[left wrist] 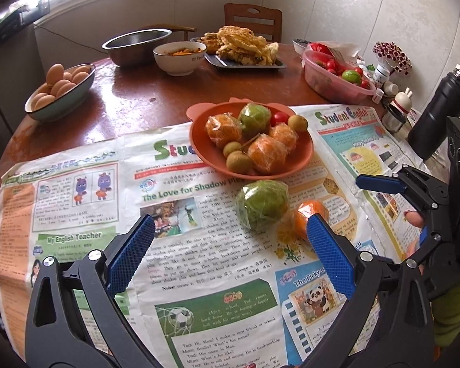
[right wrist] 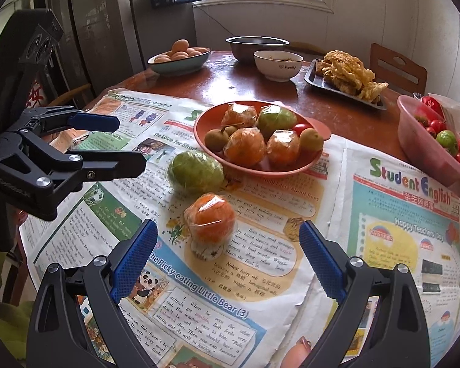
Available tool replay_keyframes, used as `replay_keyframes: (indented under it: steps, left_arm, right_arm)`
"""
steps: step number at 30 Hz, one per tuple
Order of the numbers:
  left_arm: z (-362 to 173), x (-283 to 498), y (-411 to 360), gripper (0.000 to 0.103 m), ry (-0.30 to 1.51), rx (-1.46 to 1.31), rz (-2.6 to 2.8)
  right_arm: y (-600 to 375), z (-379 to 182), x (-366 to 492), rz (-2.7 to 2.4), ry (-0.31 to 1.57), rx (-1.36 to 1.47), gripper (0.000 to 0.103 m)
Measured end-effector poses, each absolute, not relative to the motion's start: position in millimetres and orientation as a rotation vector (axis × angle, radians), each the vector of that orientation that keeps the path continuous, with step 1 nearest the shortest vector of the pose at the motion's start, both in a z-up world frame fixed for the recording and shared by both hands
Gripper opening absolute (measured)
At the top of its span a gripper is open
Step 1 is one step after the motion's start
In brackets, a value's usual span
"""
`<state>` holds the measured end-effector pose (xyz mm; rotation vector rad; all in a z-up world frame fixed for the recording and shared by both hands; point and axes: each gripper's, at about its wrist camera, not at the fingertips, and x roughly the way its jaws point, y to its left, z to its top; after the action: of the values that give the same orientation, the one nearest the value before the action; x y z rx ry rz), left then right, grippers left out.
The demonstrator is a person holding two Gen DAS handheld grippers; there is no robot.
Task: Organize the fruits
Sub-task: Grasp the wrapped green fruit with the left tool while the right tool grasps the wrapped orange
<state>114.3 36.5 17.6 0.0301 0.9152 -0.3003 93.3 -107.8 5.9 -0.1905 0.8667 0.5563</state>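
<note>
Lying on the newspaper (right wrist: 260,263) that covers the near half of the round wooden table (left wrist: 156,101), a plastic-wrapped orange (right wrist: 210,217) and a wrapped green fruit (right wrist: 196,171) sit just outside the orange plate (right wrist: 205,144). The green fruit rests close against the plate's near rim, and the wrapped orange lies a little nearer, just beside it.

The plate already holds three wrapped oranges, another wrapped green fruit, a small red tomato and several small brown-green round fruits.

The right gripper (right wrist: 228,248) hovers over the newspaper with its blue-padded fingers spread wide, holding nothing; the loose orange sits just beyond the gap between the tips. The left gripper (left wrist: 230,239) is likewise spread and empty, its tips near the green fruit, with its right pad overlapping the orange in the left wrist view.

Farther back stand a bowl of eggs (left wrist: 59,92) at the left, a steel bowl (left wrist: 136,46), a white bowl of food (left wrist: 179,56) and a tray of fried food (left wrist: 239,46). A pink basket of tomatoes (left wrist: 334,75) is at the far right, with a black bottle (left wrist: 438,113) near it.
</note>
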Motion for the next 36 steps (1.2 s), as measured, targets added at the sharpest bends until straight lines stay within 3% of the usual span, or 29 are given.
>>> replay_keyframes:
  steps: [7, 8, 12, 14, 19, 28, 34, 36]
  left_arm:
    - [10.1, 116.5, 35.0, 0.093, 0.938, 0.023, -0.312]
    - [8.8, 117.5, 35.1, 0.093, 0.942, 0.021, -0.315]
    - [4.5, 120.1, 34.7, 0.093, 0.954, 0.021, -0.323]
    - [2.8, 121.5, 33.6, 0.093, 0.959, 0.023, -0.327]
    - [-4.2, 127.8, 28.7, 0.093, 0.982, 0.029, -0.348]
    - [-16.5, 143.7, 14.0, 0.089, 1.010, 0.034, -0.389]
    - [-24.3, 153.7, 1.6, 0.074, 1.025, 0.038, -0.412]
    - [-26.6, 156.0, -1.6, 0.062, 1.030, 0.035, -0.413]
  right_arm:
    - [-96.3, -6.5, 94.5, 0.560, 0.886, -0.209, 0.090]
    - [-94.3, -8.1, 95.0, 0.564, 0.889, -0.214, 0.084]
    - [-89.7, -12.6, 97.0, 0.570, 0.898, -0.224, 0.074]
    - [-88.3, -14.4, 98.4, 0.582, 0.905, -0.219, 0.059]
    - [-86.6, -19.2, 103.3, 0.599, 0.918, -0.214, 0.038]
    - [-108.2, -19.3, 104.1, 0.596, 0.929, -0.188, 0.036]
    - [-130.0, -19.1, 104.6, 0.566, 0.931, -0.159, 0.036]
    - [-135.5, -19.2, 106.3, 0.560, 0.931, -0.150, 0.036]
